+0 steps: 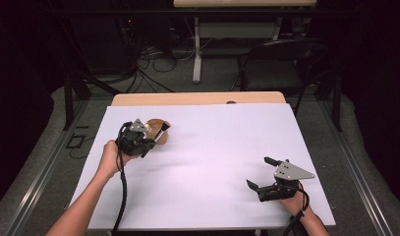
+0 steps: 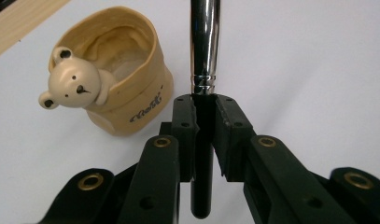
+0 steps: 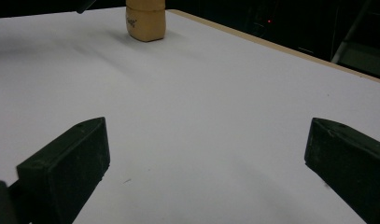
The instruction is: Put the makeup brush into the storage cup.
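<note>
A tan ceramic cup (image 2: 127,93) with a small bear figure (image 2: 73,84) on its rim stands on the white sheet at the far left, its inside hollow. My left gripper (image 2: 205,100) is shut on a brush (image 2: 205,42) with a black handle and a chrome ferrule, gripping the handle just below the ferrule; its tip is out of frame. In the high view the left gripper (image 1: 138,137) sits just beside the cup (image 1: 156,124), with the brush (image 1: 163,130) slanting by the cup's right side. My right gripper (image 1: 258,171) rests open at the near right, nothing between its jaws. The cup (image 3: 145,21) stands far ahead of it.
The white sheet (image 1: 212,147) covers most of a wooden table (image 1: 197,98), whose far edge shows bare. A black chair (image 1: 281,64) and floor cables (image 1: 153,59) lie beyond the table. A wide stretch of sheet separates the two grippers.
</note>
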The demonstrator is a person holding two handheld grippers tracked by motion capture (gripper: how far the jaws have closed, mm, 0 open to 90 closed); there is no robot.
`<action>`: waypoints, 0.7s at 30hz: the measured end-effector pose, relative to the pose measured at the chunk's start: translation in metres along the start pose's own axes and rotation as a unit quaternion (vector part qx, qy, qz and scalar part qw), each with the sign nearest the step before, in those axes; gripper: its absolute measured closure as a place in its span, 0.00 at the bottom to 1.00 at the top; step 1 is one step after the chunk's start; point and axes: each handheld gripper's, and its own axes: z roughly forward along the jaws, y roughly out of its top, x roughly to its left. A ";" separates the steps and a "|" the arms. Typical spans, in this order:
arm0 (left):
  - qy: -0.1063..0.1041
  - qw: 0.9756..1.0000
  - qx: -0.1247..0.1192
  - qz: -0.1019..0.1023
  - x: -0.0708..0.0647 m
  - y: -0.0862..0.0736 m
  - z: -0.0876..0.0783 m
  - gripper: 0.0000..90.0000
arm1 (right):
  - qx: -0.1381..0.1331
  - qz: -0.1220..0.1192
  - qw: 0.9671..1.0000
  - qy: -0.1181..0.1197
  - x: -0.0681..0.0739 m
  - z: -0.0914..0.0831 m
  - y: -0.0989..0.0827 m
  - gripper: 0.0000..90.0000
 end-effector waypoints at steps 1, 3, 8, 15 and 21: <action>0.002 1.000 -0.003 0.001 0.000 0.001 0.000 0.88 | 0.000 0.000 1.000 0.000 0.000 0.000 0.000 0.00; 0.006 1.000 -0.008 0.001 0.000 0.002 -0.001 0.88 | 0.000 0.000 1.000 0.000 0.000 0.000 0.000 0.00; 0.016 0.999 -0.028 -0.002 0.000 0.006 -0.002 0.88 | 0.000 0.000 1.000 0.000 0.000 0.000 0.000 0.00; 0.027 0.998 -0.056 -0.009 0.000 0.012 -0.004 0.88 | 0.001 0.000 1.000 0.000 0.000 0.000 0.000 0.00; 0.032 0.997 -0.073 -0.017 0.001 0.014 -0.003 0.88 | 0.000 -0.001 1.000 0.000 0.000 0.000 0.000 0.00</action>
